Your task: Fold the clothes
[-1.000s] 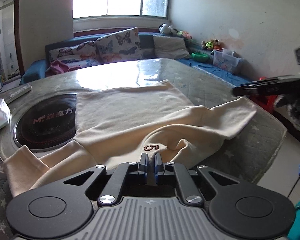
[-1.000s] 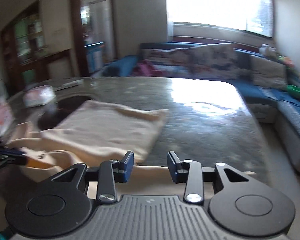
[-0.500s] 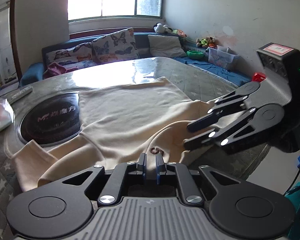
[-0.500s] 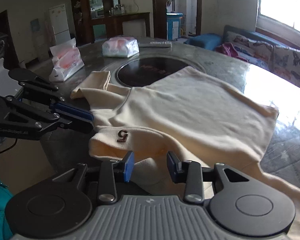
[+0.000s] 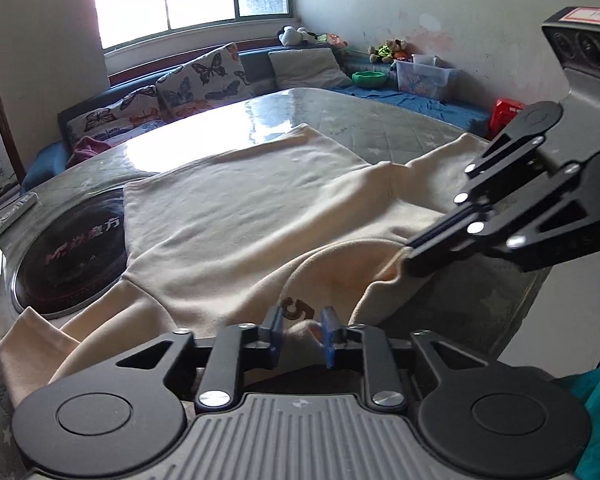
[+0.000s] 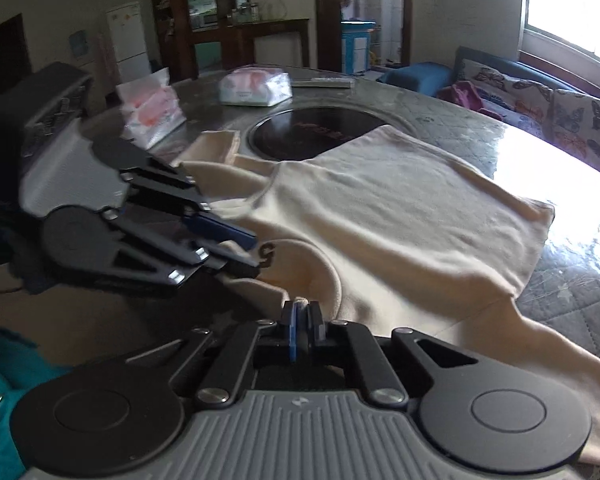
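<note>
A cream sweatshirt [image 5: 240,208] with a brown "5" at the neck lies flat on the round table; it also shows in the right wrist view [image 6: 380,208]. My left gripper [image 5: 302,330] has its jaws a little apart around the collar edge by the "5"; it shows from the side in the right wrist view [image 6: 236,250]. My right gripper [image 6: 302,320] is shut on the collar edge a bit to the right; in the left wrist view [image 5: 410,256] it pinches the neckline.
A black round cooktop [image 5: 68,248] is set in the table [image 5: 380,120] under the shirt's left side. Tissue packs [image 6: 152,108] and a remote [image 6: 324,82] lie beyond it. A sofa with butterfly cushions [image 5: 196,84] runs along the far wall.
My right gripper came in from the right to the collar and shut on it. My left gripper's jaws, shut on the collar before, have opened a little.
</note>
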The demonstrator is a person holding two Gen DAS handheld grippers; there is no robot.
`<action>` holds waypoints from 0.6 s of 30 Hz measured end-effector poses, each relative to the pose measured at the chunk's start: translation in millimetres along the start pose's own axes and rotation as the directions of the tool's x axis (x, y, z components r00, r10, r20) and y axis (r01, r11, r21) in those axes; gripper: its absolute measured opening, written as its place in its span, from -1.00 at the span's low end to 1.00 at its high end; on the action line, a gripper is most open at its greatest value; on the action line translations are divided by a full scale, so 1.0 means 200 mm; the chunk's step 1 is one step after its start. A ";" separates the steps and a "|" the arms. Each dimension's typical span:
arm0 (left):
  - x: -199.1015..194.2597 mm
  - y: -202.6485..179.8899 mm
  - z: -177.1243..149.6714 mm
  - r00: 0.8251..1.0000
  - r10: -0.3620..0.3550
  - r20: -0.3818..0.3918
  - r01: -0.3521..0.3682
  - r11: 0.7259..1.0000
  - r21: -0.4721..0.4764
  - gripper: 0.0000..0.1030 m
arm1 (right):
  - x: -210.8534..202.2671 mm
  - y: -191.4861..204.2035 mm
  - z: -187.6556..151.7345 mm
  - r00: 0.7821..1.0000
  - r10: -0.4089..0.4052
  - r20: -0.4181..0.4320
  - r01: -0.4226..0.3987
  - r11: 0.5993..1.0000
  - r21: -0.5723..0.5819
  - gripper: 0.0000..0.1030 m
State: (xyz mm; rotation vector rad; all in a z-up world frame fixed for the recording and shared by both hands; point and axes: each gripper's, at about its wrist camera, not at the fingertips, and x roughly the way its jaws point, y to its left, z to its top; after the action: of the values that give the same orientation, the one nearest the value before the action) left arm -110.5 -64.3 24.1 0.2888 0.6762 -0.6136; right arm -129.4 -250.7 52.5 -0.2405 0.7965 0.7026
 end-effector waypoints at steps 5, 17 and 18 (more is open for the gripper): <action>-0.10 0.02 -0.02 0.998 -0.032 0.045 0.032 0.999 -0.004 -0.79 | -0.04 0.02 -0.04 0.997 0.053 -0.053 -0.054 0.998 -0.022 -0.92; -0.17 0.15 0.01 0.988 -0.126 0.094 0.137 0.982 -0.130 -0.77 | 0.05 -0.11 0.07 1.000 0.017 0.024 -0.018 0.999 0.030 -0.80; -0.18 0.17 0.02 0.986 -0.133 0.105 0.148 0.977 -0.152 -0.76 | 0.08 -0.09 0.06 1.000 0.024 0.008 -0.024 1.000 0.012 -0.80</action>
State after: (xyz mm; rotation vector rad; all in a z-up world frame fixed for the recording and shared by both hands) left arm -109.1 -23.9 53.3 0.0625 0.6544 -0.6996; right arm -102.2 -251.1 47.9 -0.2172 0.7973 0.7211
